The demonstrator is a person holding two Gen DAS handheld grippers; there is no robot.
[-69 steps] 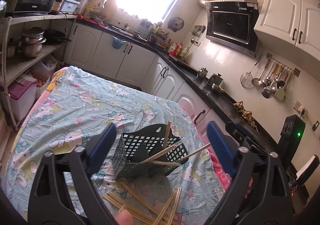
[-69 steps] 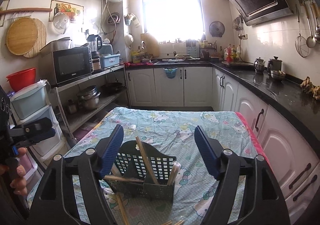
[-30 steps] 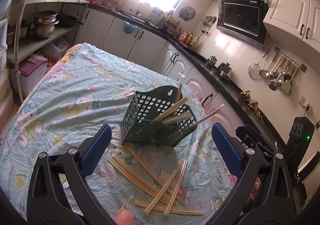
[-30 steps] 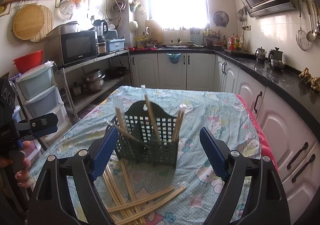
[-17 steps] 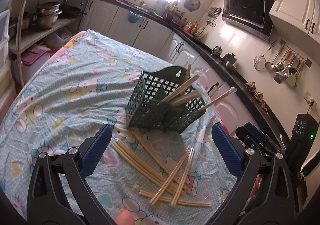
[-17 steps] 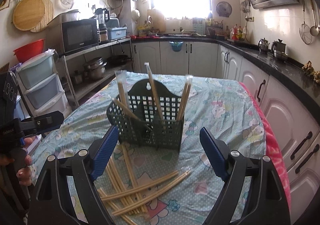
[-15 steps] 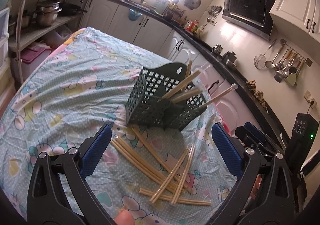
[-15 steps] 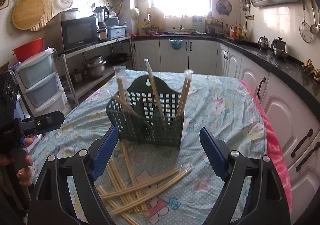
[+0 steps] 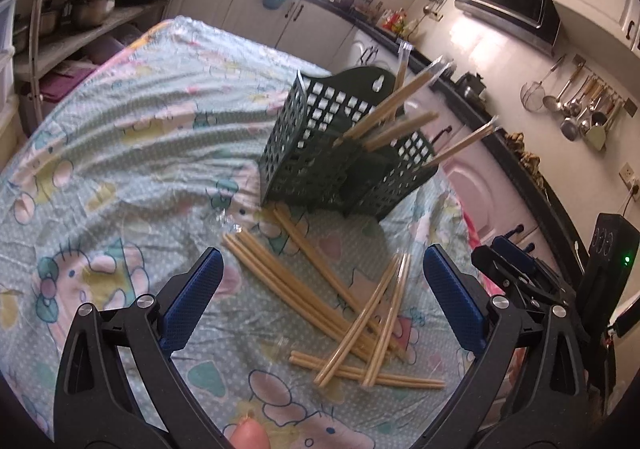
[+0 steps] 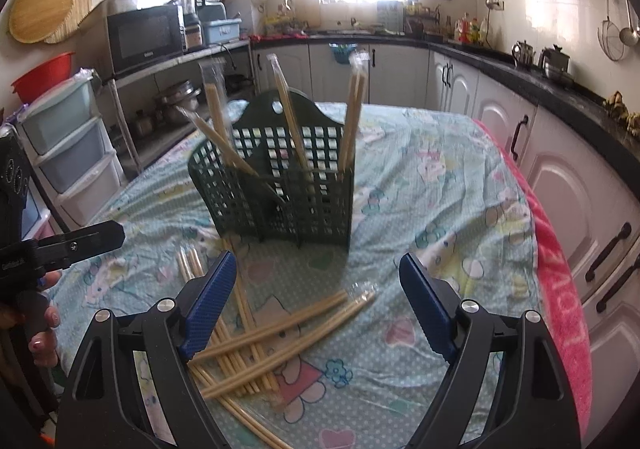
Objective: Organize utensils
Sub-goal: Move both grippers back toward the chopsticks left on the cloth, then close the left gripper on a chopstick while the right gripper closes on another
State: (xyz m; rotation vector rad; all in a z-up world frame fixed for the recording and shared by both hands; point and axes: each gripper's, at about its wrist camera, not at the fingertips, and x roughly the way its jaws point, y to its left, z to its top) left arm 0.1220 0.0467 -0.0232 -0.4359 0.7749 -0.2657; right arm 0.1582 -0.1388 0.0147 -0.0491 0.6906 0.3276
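A dark green lattice utensil basket (image 9: pixel 320 153) (image 10: pixel 276 185) stands on the table with several wrapped chopsticks (image 10: pixel 292 129) leaning out of it. Several more chopsticks (image 9: pixel 340 297) (image 10: pixel 272 333) lie loose in a crossed pile on the cloth in front of it. My left gripper (image 9: pixel 320 285) is open and empty, hovering over the pile. My right gripper (image 10: pixel 316 289) is open and empty, just above the pile and in front of the basket. The right gripper also shows at the right of the left wrist view (image 9: pixel 516 269); the left one shows at the left of the right wrist view (image 10: pixel 72 245).
The table carries a light blue cartoon-print cloth (image 9: pixel 120 137) (image 10: pixel 432 177). White cabinets under a black counter (image 10: pixel 560 101) run along the right. A metal shelf with pots and a microwave (image 10: pixel 148 37) and plastic drawers (image 10: pixel 68 153) stand to the left.
Both grippers have dropped lower and closer to the table, so the basket and the loose chopsticks loom larger. Both stay open and empty.
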